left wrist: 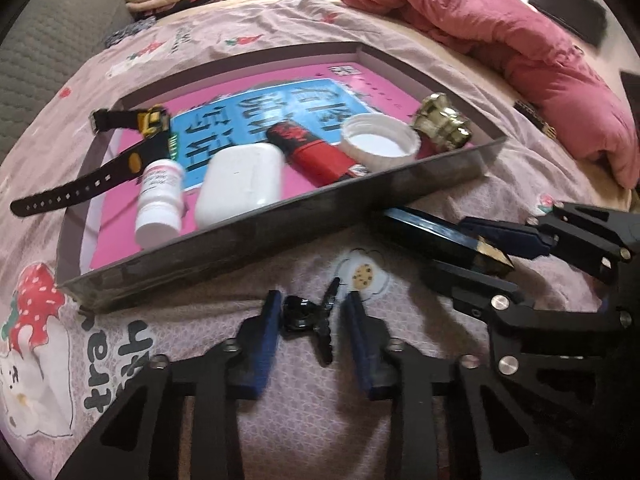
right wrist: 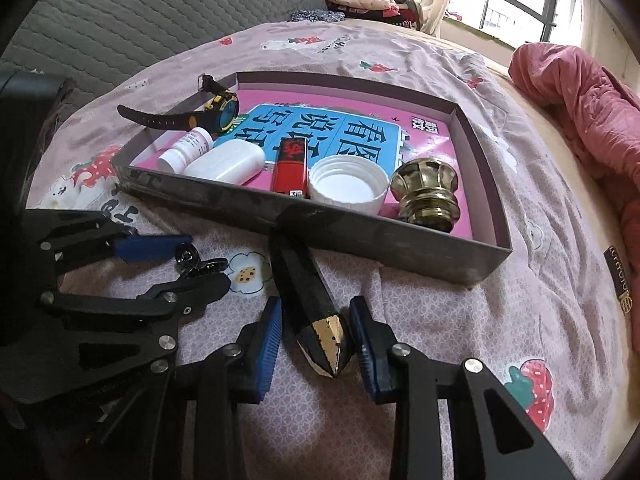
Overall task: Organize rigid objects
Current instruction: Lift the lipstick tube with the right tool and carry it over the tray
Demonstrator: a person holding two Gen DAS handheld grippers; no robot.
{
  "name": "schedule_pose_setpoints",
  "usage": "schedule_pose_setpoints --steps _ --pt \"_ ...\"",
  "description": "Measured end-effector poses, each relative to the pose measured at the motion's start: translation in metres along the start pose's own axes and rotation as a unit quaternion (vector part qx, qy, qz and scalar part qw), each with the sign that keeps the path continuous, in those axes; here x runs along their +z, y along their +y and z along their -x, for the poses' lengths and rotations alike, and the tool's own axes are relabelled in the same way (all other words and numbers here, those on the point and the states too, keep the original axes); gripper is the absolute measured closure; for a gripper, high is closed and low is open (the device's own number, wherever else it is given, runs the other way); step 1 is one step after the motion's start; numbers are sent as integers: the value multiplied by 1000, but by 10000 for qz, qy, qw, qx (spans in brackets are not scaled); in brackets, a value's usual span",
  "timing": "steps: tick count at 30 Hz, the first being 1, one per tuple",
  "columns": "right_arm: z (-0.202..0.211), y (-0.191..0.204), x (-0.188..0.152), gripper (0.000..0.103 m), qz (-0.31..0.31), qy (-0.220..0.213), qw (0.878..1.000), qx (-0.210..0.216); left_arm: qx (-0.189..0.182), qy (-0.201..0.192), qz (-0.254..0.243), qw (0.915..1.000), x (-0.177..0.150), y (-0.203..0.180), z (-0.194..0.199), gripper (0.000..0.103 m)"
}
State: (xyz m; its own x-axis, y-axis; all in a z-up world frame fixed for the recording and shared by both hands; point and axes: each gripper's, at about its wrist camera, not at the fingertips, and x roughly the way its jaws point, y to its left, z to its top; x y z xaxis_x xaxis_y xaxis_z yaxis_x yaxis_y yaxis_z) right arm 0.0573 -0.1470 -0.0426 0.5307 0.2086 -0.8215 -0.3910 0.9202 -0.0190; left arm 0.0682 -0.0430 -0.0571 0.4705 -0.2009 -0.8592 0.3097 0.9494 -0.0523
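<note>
A small black clip (left wrist: 306,316) lies on the pink patterned bedsheet in front of a shallow grey box (left wrist: 240,232). My left gripper (left wrist: 312,298) has its blue pads against both sides of the clip, shut on it. To the right, a long black pointed bar with a gold-flaked tip (right wrist: 316,312) leans with its far end on the box wall (right wrist: 360,232). My right gripper (right wrist: 316,304) is shut on the bar near the tip. The right wrist view shows the left gripper (right wrist: 208,260) at the left, with the clip (right wrist: 192,260) between its fingers.
Inside the box lie a black watch (left wrist: 120,160), a white pill bottle (left wrist: 160,200), a white case (left wrist: 240,184), a red and black stick (left wrist: 316,152), a white lid (left wrist: 380,140) and a gold knob (left wrist: 442,124). A pink quilt (left wrist: 500,28) is heaped at the right.
</note>
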Motion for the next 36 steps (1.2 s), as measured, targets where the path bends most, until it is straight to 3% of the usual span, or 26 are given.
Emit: schedule_pose_setpoints --steps 13,18,27,36 --pt "24 -5 1 78 -261 -237 9988 347 -418 -287 326 9982 3 13 24 78" --pt "35 -4 2 79 -283 -464 9977 409 -440 -549 445 9965 4 21 45 78" --pt "29 -2 2 79 -252 -347 9982 427 -422 -648 606 9952 3 32 54 78" --pt "48 0 6 79 -289 -780 9936 769 -470 -998 706 9914 7 36 70 78"
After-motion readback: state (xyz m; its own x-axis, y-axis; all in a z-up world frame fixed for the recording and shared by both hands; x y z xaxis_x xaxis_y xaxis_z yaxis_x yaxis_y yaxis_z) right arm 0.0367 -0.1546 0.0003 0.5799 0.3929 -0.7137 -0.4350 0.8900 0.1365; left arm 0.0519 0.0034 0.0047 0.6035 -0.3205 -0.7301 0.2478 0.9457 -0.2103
